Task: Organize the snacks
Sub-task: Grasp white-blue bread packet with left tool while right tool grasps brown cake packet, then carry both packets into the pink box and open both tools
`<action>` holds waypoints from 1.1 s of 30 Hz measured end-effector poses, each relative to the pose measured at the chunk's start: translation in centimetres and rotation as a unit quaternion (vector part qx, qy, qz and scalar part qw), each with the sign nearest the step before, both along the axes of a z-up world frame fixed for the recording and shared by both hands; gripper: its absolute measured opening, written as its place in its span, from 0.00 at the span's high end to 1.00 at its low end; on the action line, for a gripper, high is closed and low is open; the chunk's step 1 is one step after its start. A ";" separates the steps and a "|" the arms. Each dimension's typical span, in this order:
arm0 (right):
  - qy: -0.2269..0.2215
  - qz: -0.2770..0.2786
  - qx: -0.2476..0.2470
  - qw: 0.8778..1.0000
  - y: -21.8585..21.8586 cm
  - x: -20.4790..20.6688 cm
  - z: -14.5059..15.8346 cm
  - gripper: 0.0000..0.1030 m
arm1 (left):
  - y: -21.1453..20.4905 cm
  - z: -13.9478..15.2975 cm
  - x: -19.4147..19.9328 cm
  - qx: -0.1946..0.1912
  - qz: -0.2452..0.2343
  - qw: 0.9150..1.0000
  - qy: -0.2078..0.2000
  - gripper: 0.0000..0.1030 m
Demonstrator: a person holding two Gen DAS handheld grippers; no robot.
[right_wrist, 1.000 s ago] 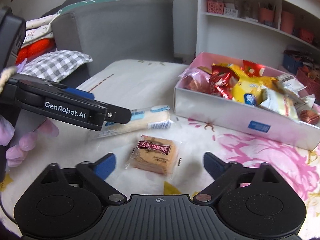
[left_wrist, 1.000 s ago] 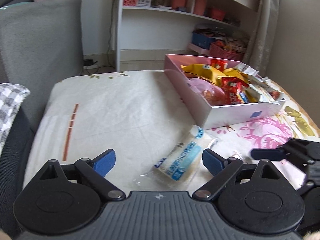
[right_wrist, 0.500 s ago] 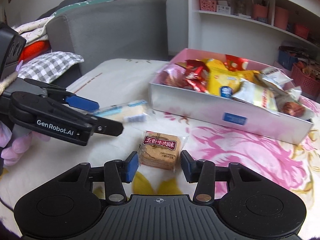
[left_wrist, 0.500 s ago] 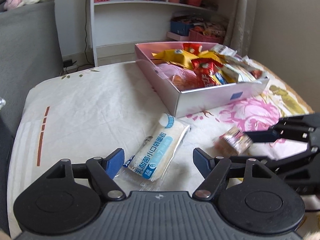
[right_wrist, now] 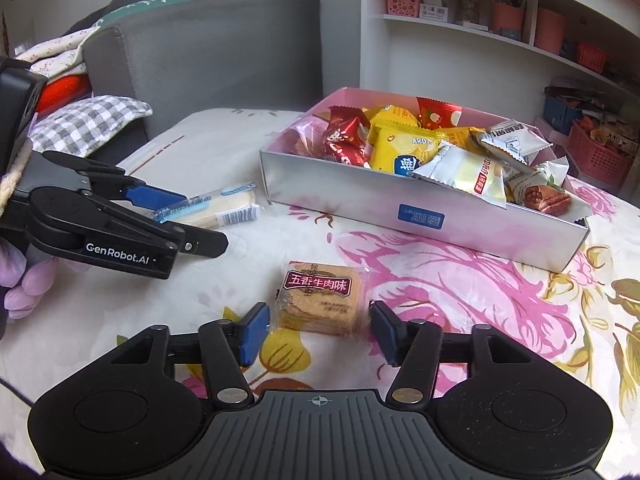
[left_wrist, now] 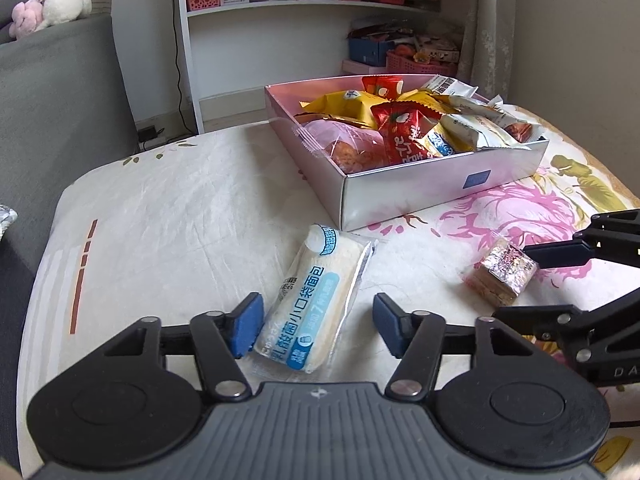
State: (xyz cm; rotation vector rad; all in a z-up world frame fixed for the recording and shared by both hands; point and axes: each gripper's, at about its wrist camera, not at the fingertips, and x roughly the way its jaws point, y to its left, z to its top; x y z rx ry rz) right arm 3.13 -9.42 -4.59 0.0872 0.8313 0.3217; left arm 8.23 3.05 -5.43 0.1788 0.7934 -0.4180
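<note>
A white bread packet with blue print (left_wrist: 314, 300) lies on the floral cloth between the open fingers of my left gripper (left_wrist: 318, 326); the left pad touches its edge. It also shows in the right wrist view (right_wrist: 216, 208). A square cracker packet with a red label (right_wrist: 318, 298) lies between the open fingers of my right gripper (right_wrist: 318, 330), with a small gap on each side; it shows in the left wrist view (left_wrist: 500, 274). A pink snack box (left_wrist: 440, 184) full of wrapped snacks stands beyond, also in the right wrist view (right_wrist: 420, 208).
A grey sofa (right_wrist: 208, 52) with a checked cushion (right_wrist: 88, 120) stands at the left. White shelves (left_wrist: 304, 12) with baskets stand behind the box. My left gripper's body (right_wrist: 112, 232) crosses the right view's left side.
My left gripper has moved forward around the bread packet and narrowed. My right gripper, which was close around the cracker packet half a second ago, now stands wider with the packet on the cloth.
</note>
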 end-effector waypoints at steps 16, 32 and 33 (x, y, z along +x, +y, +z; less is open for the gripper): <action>0.002 -0.013 0.007 1.000 -0.2 1.0 -0.1 0.42 | -0.7 0.7 0.1 -0.003 0.046 0.999 0.023 0.74; 0.006 -0.017 0.011 1.000 -0.7 1.1 0.8 0.59 | -0.3 1.7 -0.3 -0.038 0.085 0.994 0.062 0.80; 0.006 -0.018 0.014 1.000 -0.8 1.1 0.9 0.59 | -0.2 1.7 -0.3 -0.040 0.088 0.993 0.064 0.81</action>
